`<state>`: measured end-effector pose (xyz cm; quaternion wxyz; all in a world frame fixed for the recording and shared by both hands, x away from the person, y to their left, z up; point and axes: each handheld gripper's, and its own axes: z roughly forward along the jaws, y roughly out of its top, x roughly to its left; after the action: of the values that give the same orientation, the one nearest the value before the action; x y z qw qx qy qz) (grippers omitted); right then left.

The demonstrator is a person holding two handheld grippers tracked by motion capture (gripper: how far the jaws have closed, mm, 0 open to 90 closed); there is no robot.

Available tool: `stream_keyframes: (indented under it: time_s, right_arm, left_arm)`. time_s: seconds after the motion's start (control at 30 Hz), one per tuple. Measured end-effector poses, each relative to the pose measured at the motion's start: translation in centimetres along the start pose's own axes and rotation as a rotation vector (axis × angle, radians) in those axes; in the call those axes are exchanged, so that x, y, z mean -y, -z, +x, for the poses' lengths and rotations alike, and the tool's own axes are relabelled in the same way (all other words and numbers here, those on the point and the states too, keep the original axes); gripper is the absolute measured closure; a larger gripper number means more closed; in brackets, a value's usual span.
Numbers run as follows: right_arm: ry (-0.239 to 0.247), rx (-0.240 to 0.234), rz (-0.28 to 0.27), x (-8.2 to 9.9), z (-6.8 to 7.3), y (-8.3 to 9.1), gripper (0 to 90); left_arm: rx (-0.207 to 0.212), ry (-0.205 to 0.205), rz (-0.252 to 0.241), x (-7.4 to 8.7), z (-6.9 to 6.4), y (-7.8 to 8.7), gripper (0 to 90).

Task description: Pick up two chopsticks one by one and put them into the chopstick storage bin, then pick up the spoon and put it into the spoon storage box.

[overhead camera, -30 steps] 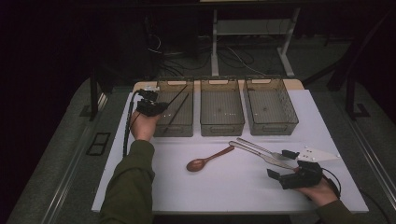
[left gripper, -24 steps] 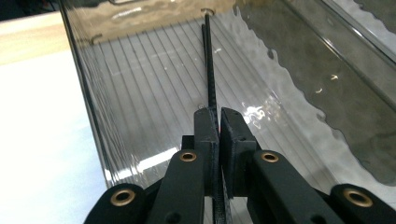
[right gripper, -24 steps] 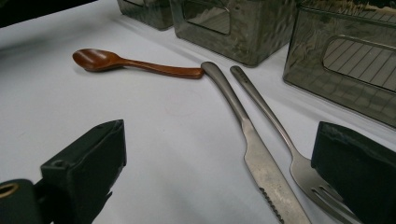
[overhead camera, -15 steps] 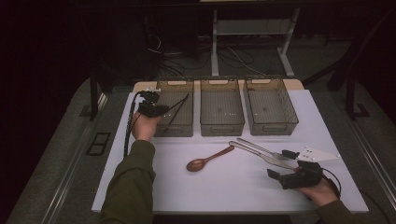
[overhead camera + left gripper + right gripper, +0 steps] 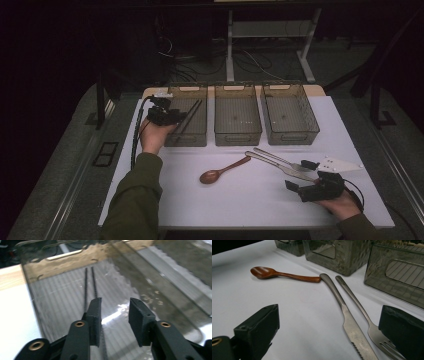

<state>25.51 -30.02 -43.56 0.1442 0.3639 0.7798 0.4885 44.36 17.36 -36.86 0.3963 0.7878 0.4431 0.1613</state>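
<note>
— Jaws of the left gripper have just been opening and stand partly apart with nothing pinched; the chopsticks lie on the left bin's floor, running lengthwise away from the tips.

— And the right gripper?

— Wide open, empty, resting on the table right of that bin. Its own view shows knife and fork pointing at the jaws, spoon farther off; the high view shows chopsticks aslant.

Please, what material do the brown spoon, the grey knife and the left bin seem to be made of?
Brown spoon: probably wood, smooth and glossy, with a warm sheen. Grey knife: likely steel, matt silver with a serrated edge. Left smoky see-through bin: apparently plastic, as the table shows through its walls.
</note>
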Motion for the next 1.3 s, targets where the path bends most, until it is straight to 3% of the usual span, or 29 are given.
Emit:
stream_keyframes:
  time_s: [0.33,0.53,0.97,1.3]
  right_arm:
    - [0.001,-0.002,-0.002,0.0,0.0,0.1,2.5]
    - [0.005,-0.005,-0.006,0.0,0.1,0.1,2.6]
    - [0.004,-0.005,-0.004,-0.1,0.1,0.1,2.5]
    - [0.005,-0.007,-0.008,0.0,0.2,0.3,2.5]
  left_arm:
    - [0.122,-0.082,-0.089,0.5,-2.9,2.8,47.4]
    - [0.173,-0.124,-0.105,1.6,-4.6,4.4,43.4]
    - [0.251,-0.178,-0.138,5.1,-7.5,6.4,31.4]
    - [0.288,-0.195,-0.157,7.3,-8.7,6.3,24.9]
